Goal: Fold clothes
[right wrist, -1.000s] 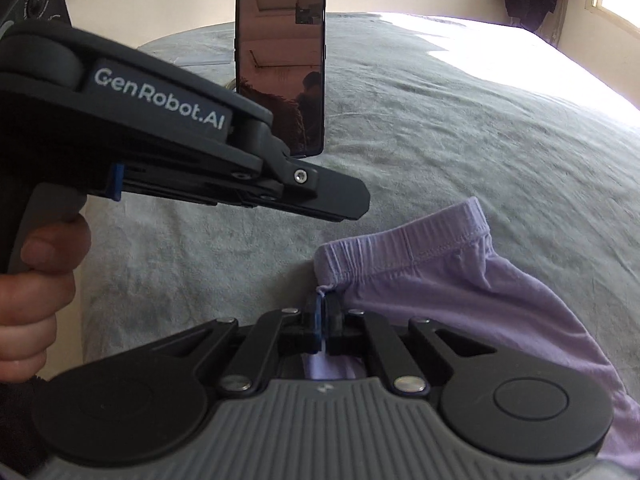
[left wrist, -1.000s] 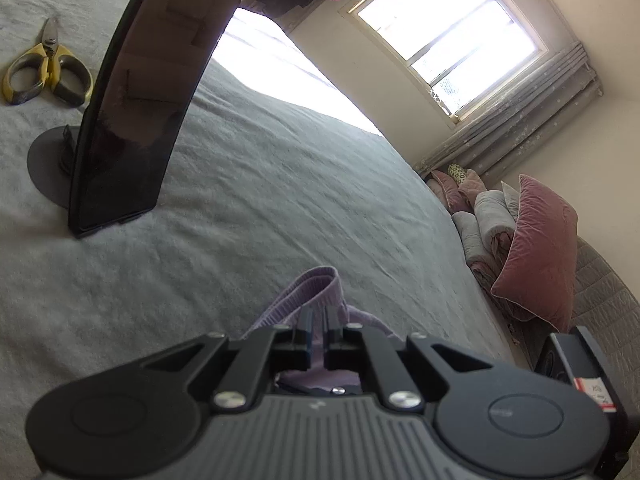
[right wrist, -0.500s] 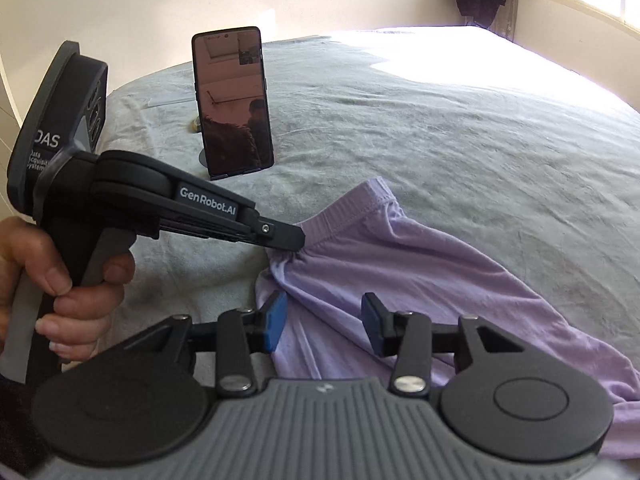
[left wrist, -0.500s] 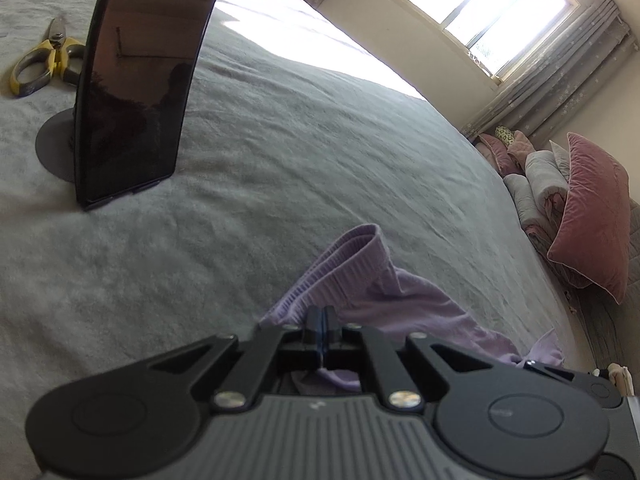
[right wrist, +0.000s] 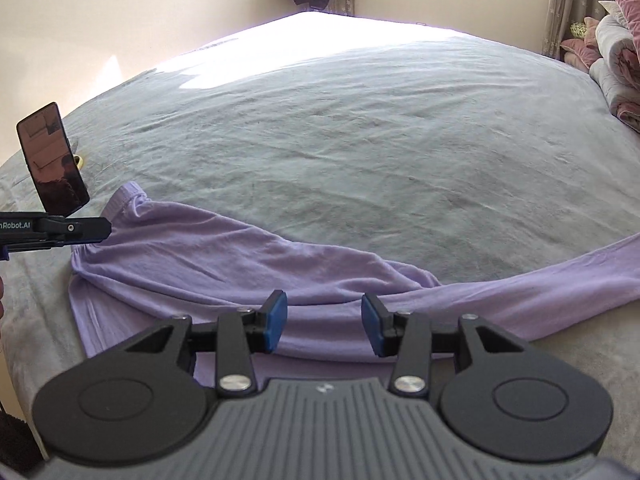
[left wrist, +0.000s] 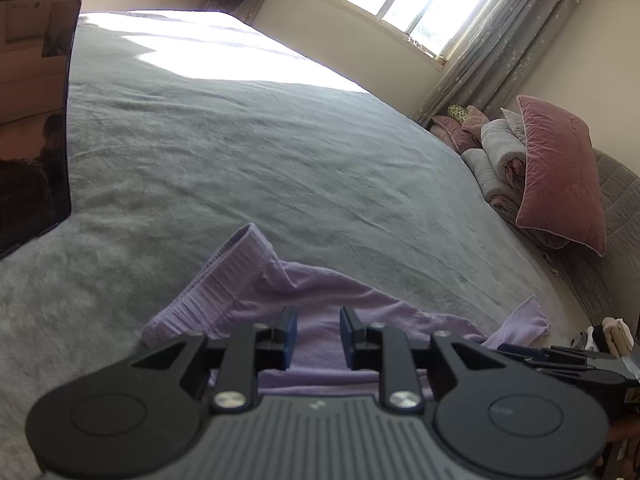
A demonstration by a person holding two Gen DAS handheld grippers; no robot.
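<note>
Both grippers released, garment laid out on the bed, next fold not yet taken up.

Nearest, the right gripper (right wrist: 323,326) stands open and empty, angled down over the near edge of the lilac garment (right wrist: 224,256); nothing sits between its pads. The left gripper (left wrist: 316,336), also tilted down, is opening over the ribbed waistband (left wrist: 224,284), cloth beneath it but not pinched. The garment lies loosely spread on the grey bed (right wrist: 360,128), one long leg (right wrist: 560,276) trailing off to the right, creases unsmoothed. In my judgement the spread-out step is ending; next calls for regripping two edges and carrying one over. Beyond stands a phone (right wrist: 52,160), farther off pillows (left wrist: 560,168).
</note>
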